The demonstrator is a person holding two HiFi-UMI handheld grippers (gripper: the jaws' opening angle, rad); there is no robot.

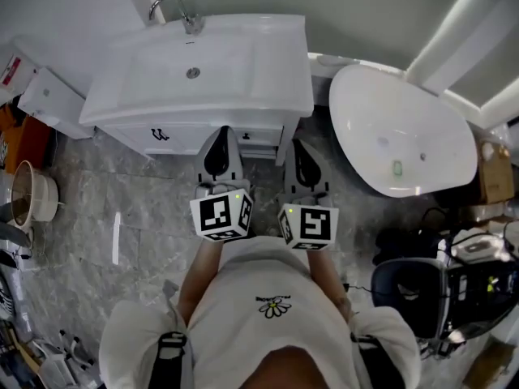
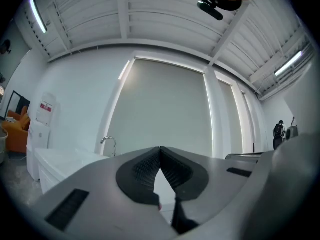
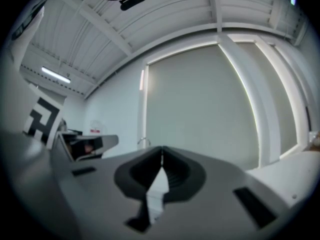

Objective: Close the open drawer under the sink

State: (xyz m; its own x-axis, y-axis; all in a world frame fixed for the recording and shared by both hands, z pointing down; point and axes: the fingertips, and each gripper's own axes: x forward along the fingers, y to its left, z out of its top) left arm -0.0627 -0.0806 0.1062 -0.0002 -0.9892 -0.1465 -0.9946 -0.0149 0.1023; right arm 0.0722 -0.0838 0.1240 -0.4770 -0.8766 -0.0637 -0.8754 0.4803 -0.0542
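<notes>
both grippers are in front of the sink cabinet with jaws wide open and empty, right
No: the jaws are shut, not wide open. The left gripper view shows the left gripper with tips meeting, and the right gripper view the same for the right gripper. Both are empty, in front of the sink cabinet.

L hand-held gripper [image 1: 225, 133] & R hand-held gripper [image 1: 295, 144] side by side, level, jaws together, empty.

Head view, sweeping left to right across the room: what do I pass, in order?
From the left: beige bin → sink → bathtub → cardboard box.
</notes>
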